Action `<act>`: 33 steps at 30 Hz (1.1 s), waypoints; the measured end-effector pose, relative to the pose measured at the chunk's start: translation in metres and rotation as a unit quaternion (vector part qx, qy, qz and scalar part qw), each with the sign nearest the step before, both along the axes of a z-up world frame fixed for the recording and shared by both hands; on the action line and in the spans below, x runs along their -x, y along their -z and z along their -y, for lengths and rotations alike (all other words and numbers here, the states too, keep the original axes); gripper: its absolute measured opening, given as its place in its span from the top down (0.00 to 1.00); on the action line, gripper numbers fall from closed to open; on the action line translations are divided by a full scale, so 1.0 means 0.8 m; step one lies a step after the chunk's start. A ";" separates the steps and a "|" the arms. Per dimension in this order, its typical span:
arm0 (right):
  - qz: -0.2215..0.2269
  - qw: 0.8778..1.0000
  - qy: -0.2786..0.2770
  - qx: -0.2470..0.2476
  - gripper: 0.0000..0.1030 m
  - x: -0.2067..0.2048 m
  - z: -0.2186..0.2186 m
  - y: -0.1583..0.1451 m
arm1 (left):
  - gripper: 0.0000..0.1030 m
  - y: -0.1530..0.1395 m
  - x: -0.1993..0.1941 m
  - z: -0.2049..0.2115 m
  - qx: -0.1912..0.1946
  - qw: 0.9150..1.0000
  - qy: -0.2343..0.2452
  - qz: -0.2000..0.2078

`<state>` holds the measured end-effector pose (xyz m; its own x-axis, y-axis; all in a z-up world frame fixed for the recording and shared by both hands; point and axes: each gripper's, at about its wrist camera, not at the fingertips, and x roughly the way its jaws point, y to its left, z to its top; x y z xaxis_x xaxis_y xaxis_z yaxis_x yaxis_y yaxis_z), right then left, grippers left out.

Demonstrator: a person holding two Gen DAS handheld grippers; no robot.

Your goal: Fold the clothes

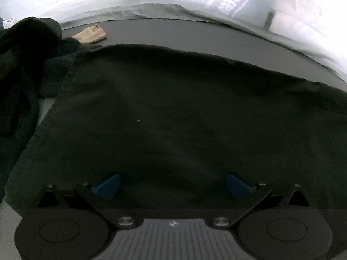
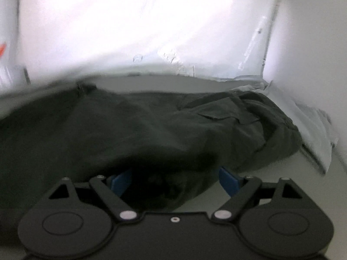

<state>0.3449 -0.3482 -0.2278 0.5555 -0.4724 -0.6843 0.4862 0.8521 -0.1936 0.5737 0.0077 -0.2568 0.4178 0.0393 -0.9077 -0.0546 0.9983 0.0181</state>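
A dark green garment (image 1: 173, 112) lies spread flat on the dark table (image 1: 195, 36) in the left wrist view. My left gripper (image 1: 172, 184) is open, its blue fingertips (image 1: 108, 186) wide apart over the garment's near edge. In the right wrist view the same dark green garment (image 2: 151, 125) is bunched, with a flap pocket (image 2: 227, 117) at the right. My right gripper (image 2: 175, 182) is open, its blue fingertips (image 2: 228, 181) either side of a fold of the cloth.
A heap of dark clothes (image 1: 23, 65) lies at the left, and a beige cloth (image 1: 92, 35) behind it. Crumpled white plastic sheeting (image 2: 314, 125) lines the table's back and right edges. A white wall (image 2: 151, 21) stands close behind.
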 end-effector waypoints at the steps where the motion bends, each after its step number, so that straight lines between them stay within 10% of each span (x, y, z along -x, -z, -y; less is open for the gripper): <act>1: -0.017 1.000 0.001 0.018 0.14 -0.009 0.000 0.007 | 0.00 0.001 -0.002 0.000 0.000 1.000 -0.001 -0.001; 15: -0.072 0.991 0.011 0.110 0.06 0.002 -0.007 0.041 | 0.00 -0.001 -0.023 -0.003 0.003 0.999 -0.002 -0.041; 24: -0.125 0.943 -0.126 0.283 0.01 -0.029 -0.044 0.069 | 0.00 -0.001 -0.020 0.000 0.003 0.999 -0.001 -0.039; 31: -0.103 0.920 -0.007 0.379 0.06 0.019 -0.035 0.047 | 0.00 -0.001 -0.022 -0.002 0.004 0.999 0.003 -0.040; 33: -0.114 0.937 0.025 0.328 0.08 0.039 -0.009 0.039 | 0.00 -0.001 -0.021 -0.002 0.004 0.999 0.003 -0.039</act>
<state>0.3134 -0.3413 -0.2589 0.3952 -0.8554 -0.3349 0.4047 0.4894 -0.7725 0.5908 0.0090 -0.2562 0.3463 0.0301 -0.9376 -0.0472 0.9988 0.0146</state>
